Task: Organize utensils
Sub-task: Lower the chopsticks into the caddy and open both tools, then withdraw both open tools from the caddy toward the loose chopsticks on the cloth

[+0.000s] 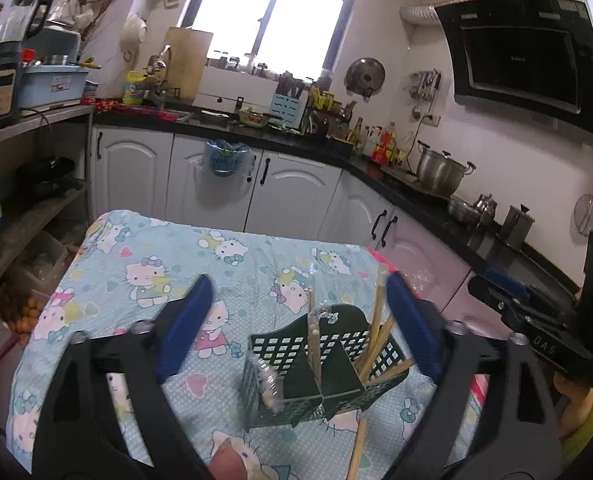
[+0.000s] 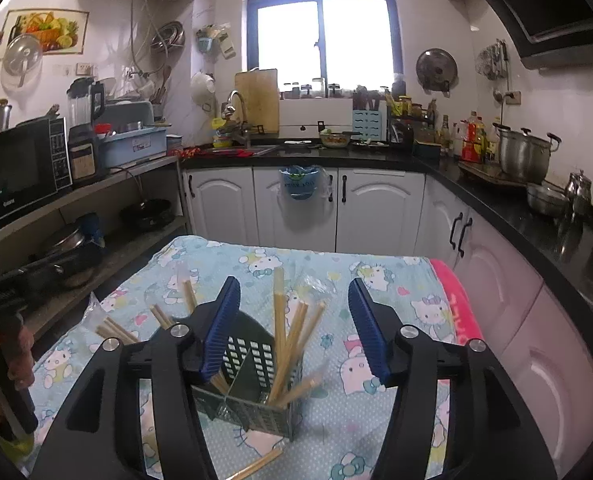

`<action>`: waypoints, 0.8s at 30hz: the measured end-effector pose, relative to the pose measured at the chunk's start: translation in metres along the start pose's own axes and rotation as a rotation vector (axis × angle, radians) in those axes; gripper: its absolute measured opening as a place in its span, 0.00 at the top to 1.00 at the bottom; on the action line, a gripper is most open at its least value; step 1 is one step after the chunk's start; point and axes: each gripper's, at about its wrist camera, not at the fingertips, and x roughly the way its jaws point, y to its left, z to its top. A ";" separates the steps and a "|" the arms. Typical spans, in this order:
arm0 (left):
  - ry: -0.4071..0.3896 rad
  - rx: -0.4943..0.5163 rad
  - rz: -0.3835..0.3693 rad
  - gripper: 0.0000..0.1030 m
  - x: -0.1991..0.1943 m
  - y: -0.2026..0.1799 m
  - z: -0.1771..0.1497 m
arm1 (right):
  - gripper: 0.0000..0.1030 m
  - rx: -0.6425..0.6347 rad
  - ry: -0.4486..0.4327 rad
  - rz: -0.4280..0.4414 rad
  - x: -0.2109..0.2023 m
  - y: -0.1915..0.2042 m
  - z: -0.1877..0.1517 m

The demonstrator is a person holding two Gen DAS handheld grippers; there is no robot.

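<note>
Both tongs — left [image 1: 296, 320] and right [image 2: 294, 320] — gape empty over chopsticks [image 2: 284, 344]; "DAS" [image 1: 544, 345] legible.

Your left gripper [image 1: 300, 320] is all matte black plastic, with chunky arms that have triangular cutouts and silver round screws at the pivots. The fingers [image 1: 188, 324] wear ribbed royal-blue pads. The right gripper [image 2: 294, 328] is built the same, with black linkages, shiny screw heads and grooved blue pads [image 2: 370, 336]. From the left camera you can see the right unit's side at the frame's right edge: a black body with "DAS" in pale letters, plus a bit of your yellow-green sleeve [image 1: 588, 420] below it.
</note>
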 end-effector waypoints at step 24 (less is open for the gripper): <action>-0.044 -0.045 0.031 0.10 -0.081 0.024 -0.035 | 0.33 0.017 -0.009 0.028 -0.062 0.004 -0.030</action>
